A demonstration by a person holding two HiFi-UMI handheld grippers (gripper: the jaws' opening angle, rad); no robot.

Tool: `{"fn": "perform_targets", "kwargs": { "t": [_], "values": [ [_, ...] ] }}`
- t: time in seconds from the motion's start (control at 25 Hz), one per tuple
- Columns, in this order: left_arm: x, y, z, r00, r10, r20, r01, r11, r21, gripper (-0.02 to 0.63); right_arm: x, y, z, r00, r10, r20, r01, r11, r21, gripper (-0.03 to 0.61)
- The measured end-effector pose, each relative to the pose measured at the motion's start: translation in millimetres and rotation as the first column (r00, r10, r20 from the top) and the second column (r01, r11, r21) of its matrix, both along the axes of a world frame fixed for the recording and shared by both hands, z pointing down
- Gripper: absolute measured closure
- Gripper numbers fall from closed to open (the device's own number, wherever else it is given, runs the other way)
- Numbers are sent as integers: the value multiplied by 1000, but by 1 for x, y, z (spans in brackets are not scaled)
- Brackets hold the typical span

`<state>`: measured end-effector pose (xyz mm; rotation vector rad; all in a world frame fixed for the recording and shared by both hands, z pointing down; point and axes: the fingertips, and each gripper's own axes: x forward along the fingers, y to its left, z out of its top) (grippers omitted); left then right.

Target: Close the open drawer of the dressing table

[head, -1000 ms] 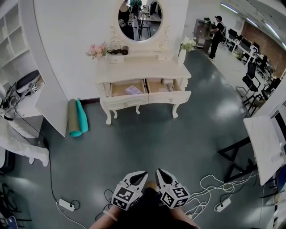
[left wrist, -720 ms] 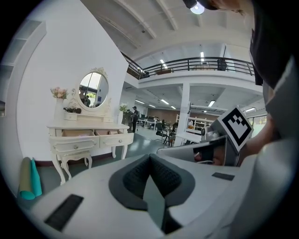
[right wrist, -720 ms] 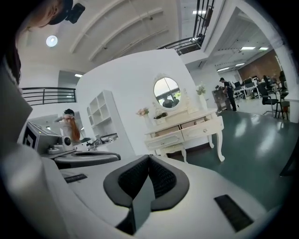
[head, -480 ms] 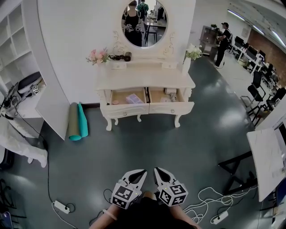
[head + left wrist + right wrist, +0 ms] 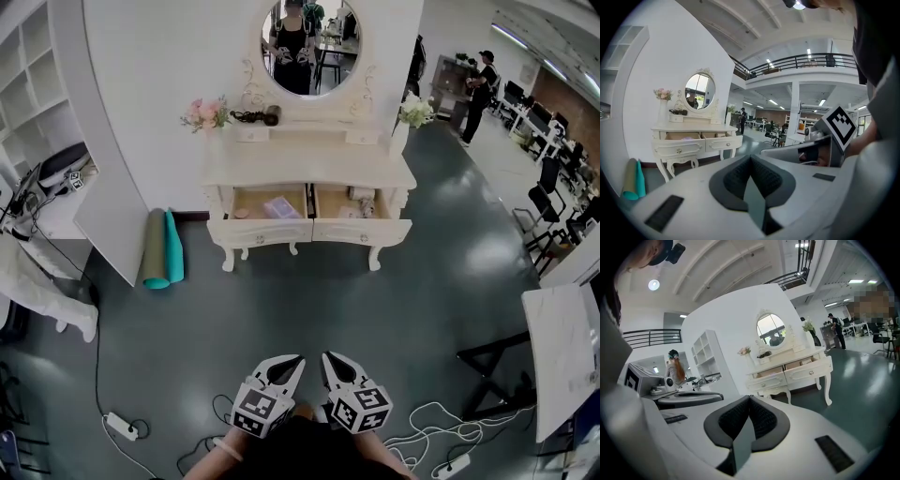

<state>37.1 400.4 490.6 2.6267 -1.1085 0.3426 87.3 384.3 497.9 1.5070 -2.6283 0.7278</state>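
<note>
Two drawers open on the desk: left drawer, right drawer, both out of reach. Left claw and right claw pinched closed, empty. Suggest: walk in, push each front squarely at centre, no grab needed.

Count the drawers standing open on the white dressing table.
2. The left cream drawer is pulled out under the left half of the white dressing table; the right cream drawer is pulled out beside it, under the right half. No others show.
</note>
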Motion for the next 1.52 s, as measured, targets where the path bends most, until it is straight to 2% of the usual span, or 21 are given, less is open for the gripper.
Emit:
{"fn": "perform_targets", "kwargs": {
  "t": [0.28, 0.44, 0.76, 1.24, 1.52],
  "values": [
    [16, 1, 0, 999, -30, -31, 30, 999, -11, 595, 8, 0, -1, 999, -13, 32, 12, 1000, 5, 552],
    [18, 6, 1, 999, -44, -22, 44, 999, -22, 595, 10, 3, 1, 999, -16, 39, 16, 1000, 7, 552],
    [16, 1, 4, 998, -58, -13, 58, 997, -47, 595, 22, -4, 1, 998, 32, 59, -32, 999, -9, 552],
    [24, -54, 17, 1000, 2, -6, -2, 998, -56, 595, 33, -62, 11, 994, 92, 64, -90, 996, -27, 552],
    [24, -107, 13, 1000, 8, -7, -8, 999, -50, 595, 25, -114, 10, 996, 72, 58, -71, 997, -23, 552]
  ]
}}
